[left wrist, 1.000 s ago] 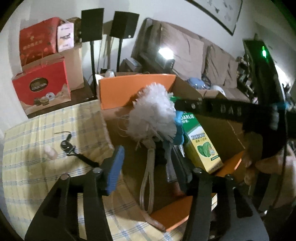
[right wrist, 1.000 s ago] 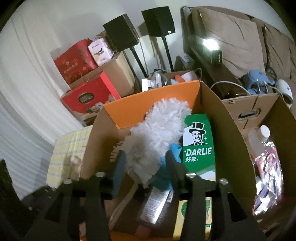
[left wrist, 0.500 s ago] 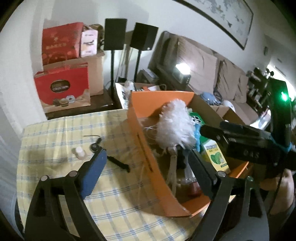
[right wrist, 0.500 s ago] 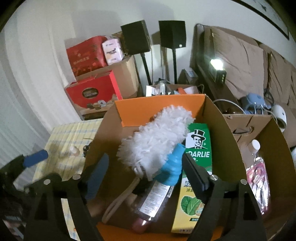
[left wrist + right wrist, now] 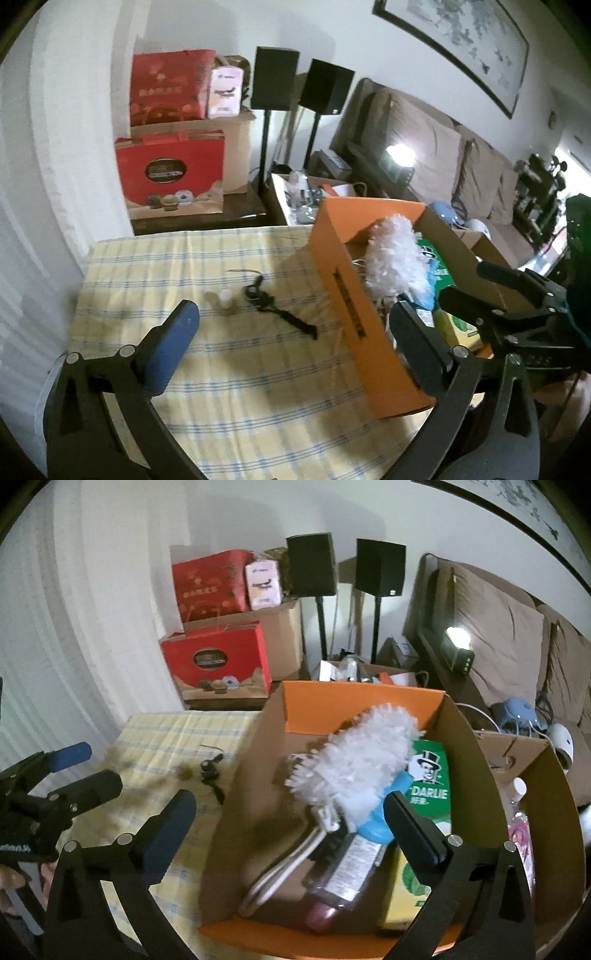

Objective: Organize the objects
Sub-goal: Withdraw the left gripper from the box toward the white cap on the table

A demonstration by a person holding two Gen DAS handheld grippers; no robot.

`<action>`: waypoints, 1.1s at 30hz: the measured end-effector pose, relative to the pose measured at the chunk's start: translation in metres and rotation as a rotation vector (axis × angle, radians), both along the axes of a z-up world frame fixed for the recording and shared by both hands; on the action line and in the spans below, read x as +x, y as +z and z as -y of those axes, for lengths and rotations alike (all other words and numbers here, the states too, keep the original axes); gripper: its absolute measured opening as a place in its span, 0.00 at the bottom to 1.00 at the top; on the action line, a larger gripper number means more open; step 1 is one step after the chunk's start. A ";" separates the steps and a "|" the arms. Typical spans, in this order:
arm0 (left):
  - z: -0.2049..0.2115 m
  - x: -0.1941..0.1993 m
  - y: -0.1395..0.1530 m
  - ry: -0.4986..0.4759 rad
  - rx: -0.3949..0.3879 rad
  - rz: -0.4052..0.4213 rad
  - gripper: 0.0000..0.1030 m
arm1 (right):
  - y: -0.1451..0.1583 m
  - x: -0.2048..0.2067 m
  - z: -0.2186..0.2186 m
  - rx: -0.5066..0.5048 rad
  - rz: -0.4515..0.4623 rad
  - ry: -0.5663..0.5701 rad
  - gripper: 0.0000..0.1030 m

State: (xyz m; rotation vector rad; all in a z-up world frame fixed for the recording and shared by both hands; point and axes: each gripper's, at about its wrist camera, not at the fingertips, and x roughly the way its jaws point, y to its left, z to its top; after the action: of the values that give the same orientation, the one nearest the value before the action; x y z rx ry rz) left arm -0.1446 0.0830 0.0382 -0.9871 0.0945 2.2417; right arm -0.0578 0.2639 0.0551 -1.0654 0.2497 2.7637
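Both grippers are showing black frames with silver screws: the left gripper [image 5: 291, 339] and right gripper [image 5: 288, 819] are wearing blue pads.

wall: white, plain [image 5: 74, 110]
picture: long framed painting, upper right [image 5: 461, 44]
sofa: brown cushions along right wall [image 5: 436, 155]
speakers: two black, on stands, by the wall [image 5: 275, 83]
boxes: red gift cartons stacked on cardboard [image 5: 170, 88]
light: small bright lamp near sofa [image 5: 400, 153]
worktop: yellow checked cloth [image 5: 258, 387]
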 end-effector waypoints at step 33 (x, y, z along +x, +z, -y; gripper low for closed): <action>0.071 -0.050 -0.035 0.114 -0.043 0.024 1.00 | 0.024 -0.068 0.079 -0.089 -0.027 0.170 1.00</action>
State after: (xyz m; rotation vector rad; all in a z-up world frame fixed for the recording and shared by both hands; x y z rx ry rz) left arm -0.1947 0.0116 0.0034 -1.0664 0.0779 2.3388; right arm -0.1260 0.1852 0.0796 -1.1201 0.3010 2.9440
